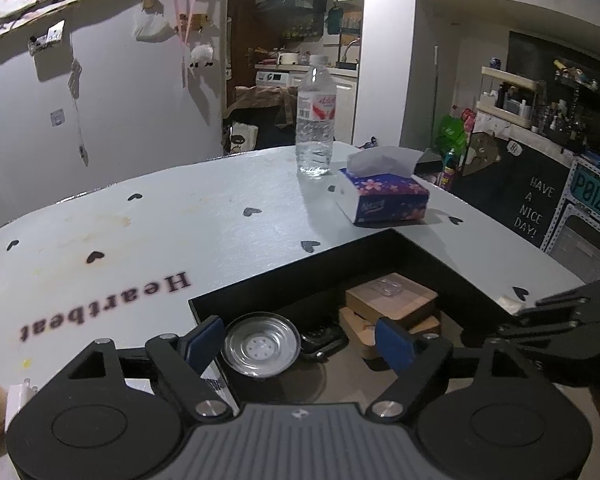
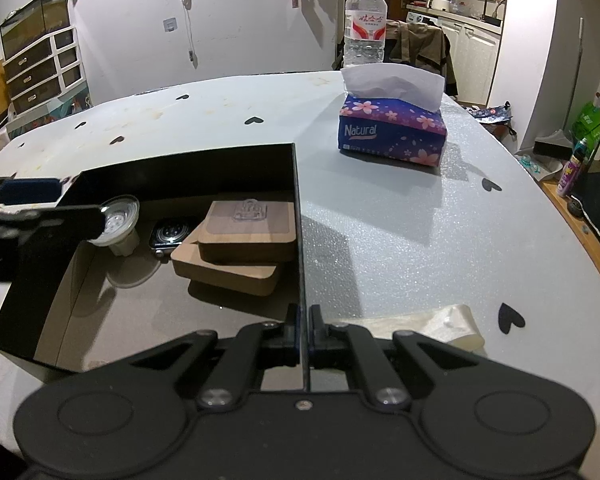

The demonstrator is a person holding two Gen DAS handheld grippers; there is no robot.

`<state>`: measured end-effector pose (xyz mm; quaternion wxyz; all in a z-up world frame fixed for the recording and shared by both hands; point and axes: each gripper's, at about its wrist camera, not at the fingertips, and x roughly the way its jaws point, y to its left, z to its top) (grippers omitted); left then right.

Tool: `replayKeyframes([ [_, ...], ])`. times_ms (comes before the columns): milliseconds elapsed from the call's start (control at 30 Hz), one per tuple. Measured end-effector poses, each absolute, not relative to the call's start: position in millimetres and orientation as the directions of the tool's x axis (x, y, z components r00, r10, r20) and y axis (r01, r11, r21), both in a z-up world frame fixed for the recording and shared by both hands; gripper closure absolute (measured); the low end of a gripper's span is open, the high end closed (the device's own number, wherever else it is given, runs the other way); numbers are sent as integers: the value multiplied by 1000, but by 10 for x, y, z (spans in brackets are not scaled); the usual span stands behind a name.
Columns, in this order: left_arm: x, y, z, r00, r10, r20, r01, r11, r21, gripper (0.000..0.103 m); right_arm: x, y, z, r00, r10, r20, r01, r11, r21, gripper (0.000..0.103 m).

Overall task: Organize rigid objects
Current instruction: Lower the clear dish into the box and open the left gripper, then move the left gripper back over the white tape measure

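Here the left tool (image 1: 300,340) gapes empty; the right tool (image 2: 304,330) pinches the black box (image 2: 300,240) wall.

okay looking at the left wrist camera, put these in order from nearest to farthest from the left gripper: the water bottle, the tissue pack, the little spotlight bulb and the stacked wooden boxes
From the left gripper:
1. Spotlight bulb, inside the black box, just ahead between the open fingers.
2. Stacked wooden boxes, in the box, ahead and right.
3. Tissue pack, on the table beyond the box.
4. Water bottle, upright behind the tissues.

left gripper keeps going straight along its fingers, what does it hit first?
Most likely the spotlight bulb lying in the black box, which sits between the open left gripper fingers. Depth unclear.
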<state>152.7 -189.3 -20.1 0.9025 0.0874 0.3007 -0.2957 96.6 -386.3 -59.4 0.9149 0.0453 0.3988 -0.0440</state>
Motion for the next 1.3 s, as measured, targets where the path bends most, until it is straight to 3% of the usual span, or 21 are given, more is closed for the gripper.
replayKeyframes([
  [333, 1253, -1778, -123, 653, -487, -580, 594, 804, -7, 0, 966, -3863, -594, 678, -44, -734, 117, 992, 48, 99],
  [667, 1122, -1525, -193, 690, -440, -574, 538, 843, 1, 0, 966, -3864, -594, 678, -44, -734, 117, 992, 48, 99],
  [967, 1160, -1098, -379, 716, -380, -586, 424, 903, -67, 0, 966, -3865, -594, 678, -44, -733, 116, 992, 48, 99],
  [1067, 1174, -1003, -408, 725, -378, -576, 412, 908, -78, 2, 966, -3866, -594, 678, -44, -734, 117, 992, 49, 99],
  [1300, 1292, -914, -558, 709, -347, -614, 402, 914, -53, 20, 966, -3865, -590, 678, -44, -734, 117, 992, 49, 99],
])
